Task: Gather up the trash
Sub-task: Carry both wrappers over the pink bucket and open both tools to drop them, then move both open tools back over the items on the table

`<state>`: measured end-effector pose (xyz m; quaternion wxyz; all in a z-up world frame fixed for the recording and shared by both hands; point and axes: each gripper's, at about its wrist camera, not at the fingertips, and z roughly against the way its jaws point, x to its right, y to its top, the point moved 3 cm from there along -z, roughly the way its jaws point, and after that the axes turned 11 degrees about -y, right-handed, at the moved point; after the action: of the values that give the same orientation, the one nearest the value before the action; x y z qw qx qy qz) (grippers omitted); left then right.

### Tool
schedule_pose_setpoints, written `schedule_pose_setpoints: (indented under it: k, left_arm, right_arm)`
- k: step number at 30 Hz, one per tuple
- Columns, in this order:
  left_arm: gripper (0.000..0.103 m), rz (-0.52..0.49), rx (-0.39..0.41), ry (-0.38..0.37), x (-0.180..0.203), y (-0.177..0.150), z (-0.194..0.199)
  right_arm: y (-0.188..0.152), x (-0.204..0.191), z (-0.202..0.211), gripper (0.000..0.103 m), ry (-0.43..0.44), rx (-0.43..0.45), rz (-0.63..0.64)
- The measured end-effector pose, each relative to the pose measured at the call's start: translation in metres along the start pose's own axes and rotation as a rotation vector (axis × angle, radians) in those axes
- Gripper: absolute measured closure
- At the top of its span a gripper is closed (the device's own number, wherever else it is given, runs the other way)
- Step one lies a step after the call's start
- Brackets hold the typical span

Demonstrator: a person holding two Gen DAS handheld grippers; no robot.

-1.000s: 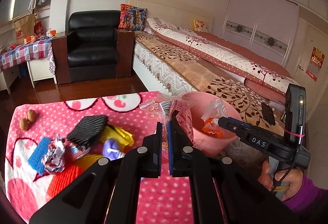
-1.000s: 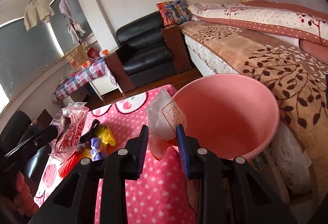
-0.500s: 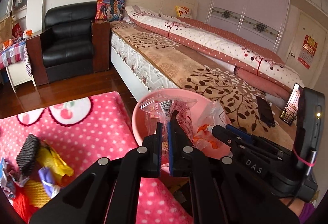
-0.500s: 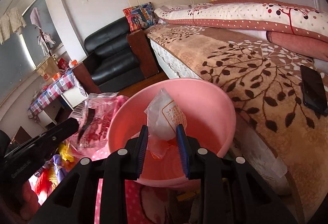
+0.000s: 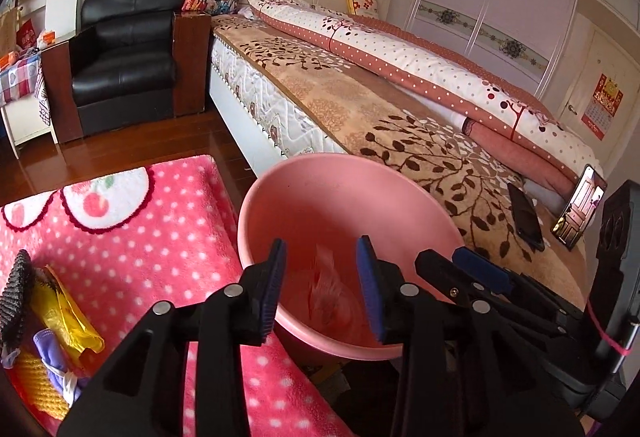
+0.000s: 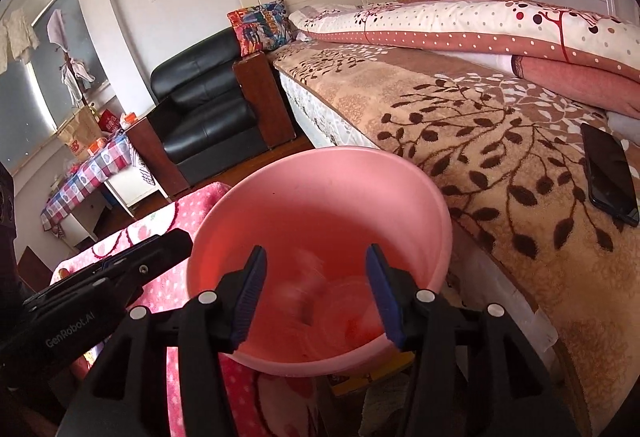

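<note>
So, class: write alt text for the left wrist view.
The left tongs are opening above a pink basin, a blurred wrapper dropping between them. The right tongs hover alongside; more trash lies on the pink dotted blanket, beside a bed.

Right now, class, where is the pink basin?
In both wrist views the pink basin sits low in the centre, between the pink polka-dot blanket on its left and the bed on its right, just beyond both grippers' opening jaws.
</note>
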<state>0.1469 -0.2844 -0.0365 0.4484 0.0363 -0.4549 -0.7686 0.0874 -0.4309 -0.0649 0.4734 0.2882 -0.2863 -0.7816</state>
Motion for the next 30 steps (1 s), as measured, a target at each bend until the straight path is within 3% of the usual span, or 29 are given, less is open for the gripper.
schedule_pose_setpoints:
  k: [6, 21, 30]
  left_arm:
    - [0.066, -0.026, 0.053, 0.009, 0.004, 0.004, 0.028]
    - [0.066, -0.095, 0.14, 0.168, 0.001, -0.025, 0.123]
    - [0.066, -0.048, 0.184, 0.22, -0.018, -0.043, 0.176]
  right_arm:
    - [-0.003, -0.012, 0.025, 0.052, 0.025, 0.033, 0.011]
    - [-0.037, -0.068, 0.1, 0.05, 0.124, 0.087, 0.086]
    - [-0.055, -0.102, 0.122, 0.05, 0.207, 0.119, 0.121]
